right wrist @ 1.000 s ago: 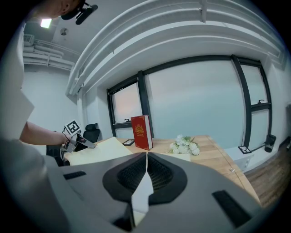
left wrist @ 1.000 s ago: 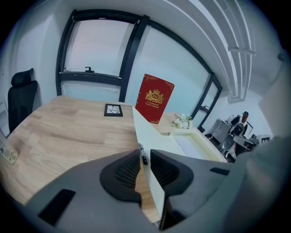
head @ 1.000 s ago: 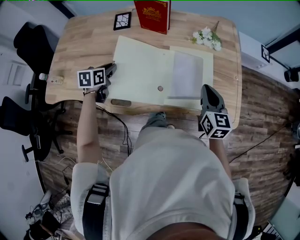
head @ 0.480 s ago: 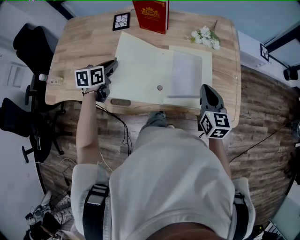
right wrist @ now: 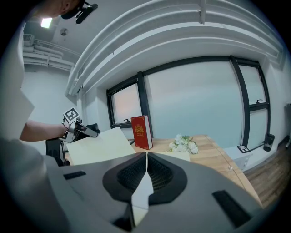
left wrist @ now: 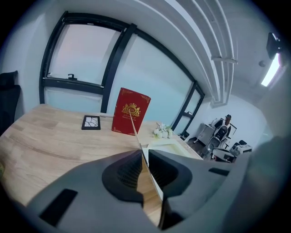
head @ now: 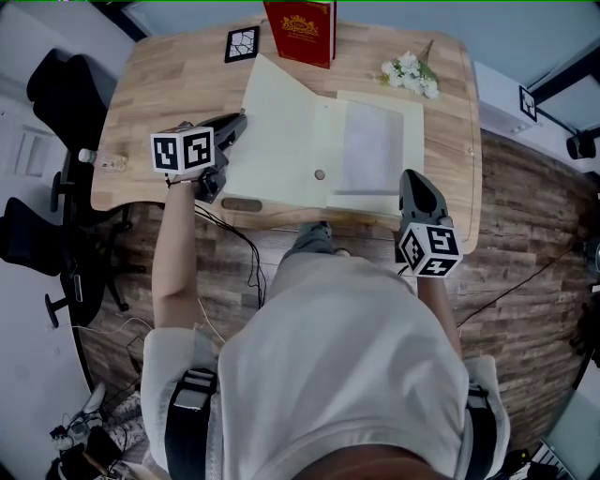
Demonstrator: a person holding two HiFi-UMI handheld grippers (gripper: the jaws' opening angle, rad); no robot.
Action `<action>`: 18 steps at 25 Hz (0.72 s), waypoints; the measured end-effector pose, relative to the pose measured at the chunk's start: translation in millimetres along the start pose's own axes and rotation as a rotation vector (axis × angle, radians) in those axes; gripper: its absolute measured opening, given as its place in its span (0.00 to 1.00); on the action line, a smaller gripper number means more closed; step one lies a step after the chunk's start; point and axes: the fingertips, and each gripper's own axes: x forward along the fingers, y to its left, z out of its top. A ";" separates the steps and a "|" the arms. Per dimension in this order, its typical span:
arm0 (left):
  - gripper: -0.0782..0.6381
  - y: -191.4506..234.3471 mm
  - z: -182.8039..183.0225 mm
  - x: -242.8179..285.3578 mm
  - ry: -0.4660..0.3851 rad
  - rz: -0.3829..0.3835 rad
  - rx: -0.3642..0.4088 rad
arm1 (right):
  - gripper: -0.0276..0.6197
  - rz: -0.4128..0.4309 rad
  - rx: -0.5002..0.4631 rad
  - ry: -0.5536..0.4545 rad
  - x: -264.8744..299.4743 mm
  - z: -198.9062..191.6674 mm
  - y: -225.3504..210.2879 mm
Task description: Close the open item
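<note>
Two hand-held grippers work at an open cream folder (head: 314, 187) that lies in the middle of the wooden bench (head: 155, 84). Much of it is hard to read. In the left gripper view the lifted left cover (left wrist: 132, 125) shows only as a thin line, edge-on. In the head view the folder's lower right corner is hidden under the right hand-held gripper (head: 413, 180), and the person's body fills the lower half of the frame. What the grey sheet (head: 372, 145) on the right half is, I cannot tell.

The left hand-held gripper (head: 238, 123) is clamped on the outer edge of that cover, which stands tilted up from the bench; its jaws have just been closing on it. The right hand-held gripper has its jaws together on a pale edge, apparently the folder's right half.

At the upper edge a red book (head: 302, 28) stands upright, its top cut off. White flowers (head: 411, 73) lie to its right and a black-framed card (head: 244, 42) to its left. Office chairs (head: 56, 84) stand at the far left.
</note>
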 end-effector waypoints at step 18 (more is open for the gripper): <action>0.19 -74.8 30.8 15.5 -0.015 -0.160 0.040 | 0.07 -0.046 0.025 -0.010 -14.5 -4.3 -5.8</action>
